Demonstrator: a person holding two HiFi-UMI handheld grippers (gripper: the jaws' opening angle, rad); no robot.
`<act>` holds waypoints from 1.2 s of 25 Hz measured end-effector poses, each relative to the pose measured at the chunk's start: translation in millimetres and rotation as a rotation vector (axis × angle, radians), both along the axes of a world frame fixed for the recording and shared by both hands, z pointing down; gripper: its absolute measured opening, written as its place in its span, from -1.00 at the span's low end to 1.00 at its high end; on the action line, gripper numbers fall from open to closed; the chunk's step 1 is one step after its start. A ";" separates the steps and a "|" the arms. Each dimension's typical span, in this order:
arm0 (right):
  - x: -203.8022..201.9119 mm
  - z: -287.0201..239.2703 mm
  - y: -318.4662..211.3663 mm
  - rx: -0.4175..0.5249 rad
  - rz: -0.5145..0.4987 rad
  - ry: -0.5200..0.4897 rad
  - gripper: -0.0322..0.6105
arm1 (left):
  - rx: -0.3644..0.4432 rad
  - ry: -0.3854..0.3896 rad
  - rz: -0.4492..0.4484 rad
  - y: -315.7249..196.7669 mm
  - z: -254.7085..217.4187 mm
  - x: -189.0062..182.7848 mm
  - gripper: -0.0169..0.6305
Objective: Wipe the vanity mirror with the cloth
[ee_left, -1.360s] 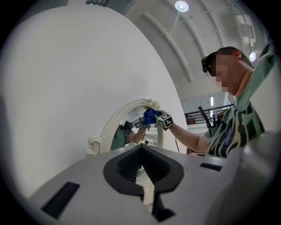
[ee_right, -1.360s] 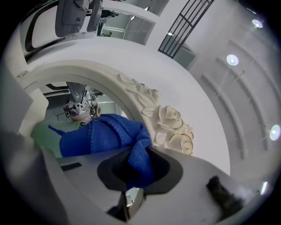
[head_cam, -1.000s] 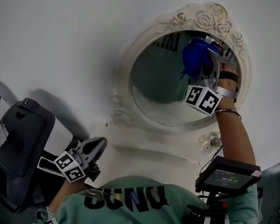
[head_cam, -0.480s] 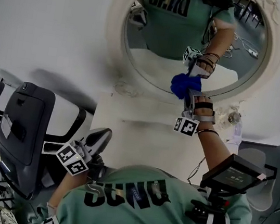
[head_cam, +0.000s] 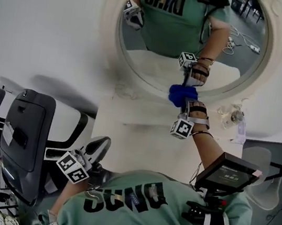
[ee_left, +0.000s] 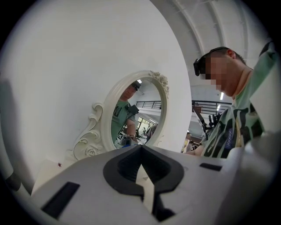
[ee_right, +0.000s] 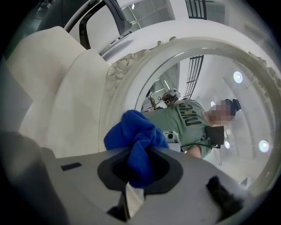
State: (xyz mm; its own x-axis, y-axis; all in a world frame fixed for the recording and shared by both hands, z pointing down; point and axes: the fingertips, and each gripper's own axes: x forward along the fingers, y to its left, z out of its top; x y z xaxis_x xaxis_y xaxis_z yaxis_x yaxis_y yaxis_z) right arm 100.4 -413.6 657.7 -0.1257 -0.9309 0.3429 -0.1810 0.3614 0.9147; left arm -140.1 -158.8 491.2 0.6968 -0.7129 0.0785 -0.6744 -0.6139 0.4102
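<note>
The oval vanity mirror in its white carved frame stands against the wall at the top of the head view. A bunched blue cloth presses on the lower rim of the glass, with my right gripper shut on it. In the right gripper view the cloth bulges out of the closed jaws of the right gripper, right against the mirror. My left gripper hangs low by my body, away from the mirror. Its jaws meet with nothing between them, and the mirror shows beyond.
The mirror stands on a white vanity top. A black chair is at the left. A small glass item sits by the frame's lower right. A black device rides on the right forearm.
My right gripper has carried the blue cloth from the upper part of the glass down to its lower rim. The left gripper has hardly moved.
</note>
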 end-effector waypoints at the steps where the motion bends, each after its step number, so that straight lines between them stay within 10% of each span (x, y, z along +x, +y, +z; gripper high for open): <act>1: 0.4 1.8 0.6 -0.027 -0.002 0.010 -0.77 | 0.017 0.006 0.003 0.8 -5.2 0.9 -0.92; 6: -15.6 -40.1 30.4 -0.067 -0.085 -0.004 -0.76 | 0.092 0.032 0.011 14.0 -34.0 0.2 -0.92; 17: 27.4 -493.7 30.0 0.714 -0.062 -0.108 -0.75 | 0.287 0.106 0.039 -4.4 -83.1 4.4 -0.92; 30: 37.5 -537.8 6.3 0.800 0.031 -0.088 -0.76 | 0.258 0.112 -0.008 -5.0 -75.4 -14.6 -0.92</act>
State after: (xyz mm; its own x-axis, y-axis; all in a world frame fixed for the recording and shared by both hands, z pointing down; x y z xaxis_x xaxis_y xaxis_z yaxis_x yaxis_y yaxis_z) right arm 137.9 -407.3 119.9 -0.0910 -0.8938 -0.4392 -0.2638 -0.4037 0.8760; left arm -154.7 -163.9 415.8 0.6851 -0.7051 -0.1830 -0.6392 -0.7023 0.3133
